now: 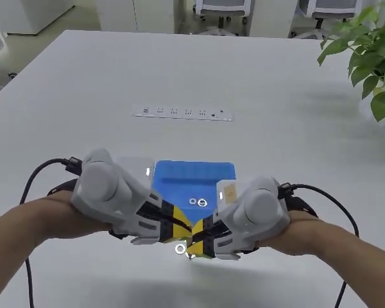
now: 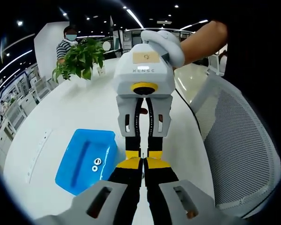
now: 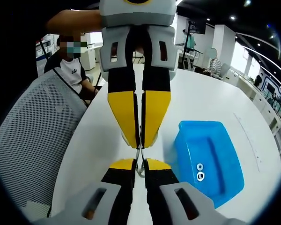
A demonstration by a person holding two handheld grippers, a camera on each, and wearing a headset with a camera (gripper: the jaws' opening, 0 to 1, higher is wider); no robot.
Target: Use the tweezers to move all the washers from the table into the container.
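Washers [image 1: 192, 202] — two lie in the blue container [image 1: 179, 176]; one washer [image 1: 180, 249] remains on the bench [image 1: 276, 128], just beside the meeting tool tips.

Risk: the tweezers [image 3: 139, 152] are thin and sit between crowded jaws. Uneven pressure could twist them, flicking the flat washer away or dropping it short of the container's near wall.

Pose: left tool [image 2: 144, 161] points inward, held low, jaws closed to a slit on the tweezers. Right tool [image 3: 140, 165] faces it tip to tip, jaws near-closed about the tweezers' end — actual contact cannot be told.
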